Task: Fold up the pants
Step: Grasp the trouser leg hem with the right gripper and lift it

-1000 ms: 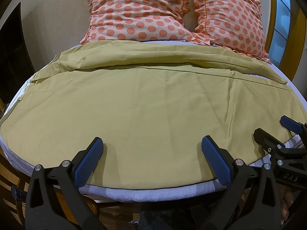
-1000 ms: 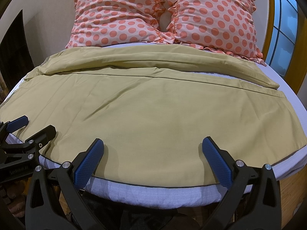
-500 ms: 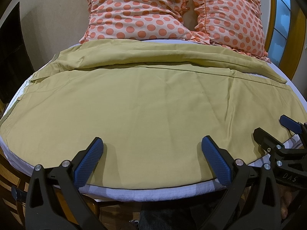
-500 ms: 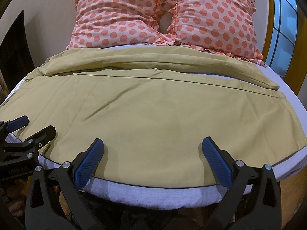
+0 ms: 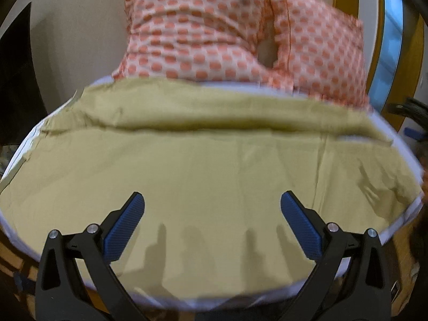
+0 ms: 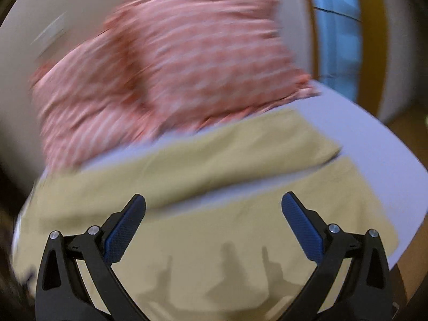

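Olive-yellow pants (image 5: 203, 165) lie spread flat across a white bed, one leg near me and the other leg (image 5: 214, 112) behind it toward the pillows. My left gripper (image 5: 212, 214) is open and empty above the near leg. My right gripper (image 6: 213, 214) is open and empty above the right part of the pants (image 6: 214, 230); that view is blurred by motion. The pants' right ends (image 6: 355, 187) lie near the bed's right side.
Two orange polka-dot pillows (image 5: 240, 42) stand at the head of the bed. The white mattress edge (image 5: 401, 222) curves around the pants. A window with a yellow frame (image 5: 390, 42) is at the right. Bare sheet (image 6: 379, 149) shows to the right of the pants.
Both grippers have moved forward over the bed, out over the pants. The right gripper has swung to the right and left the left wrist view. Both stay open.
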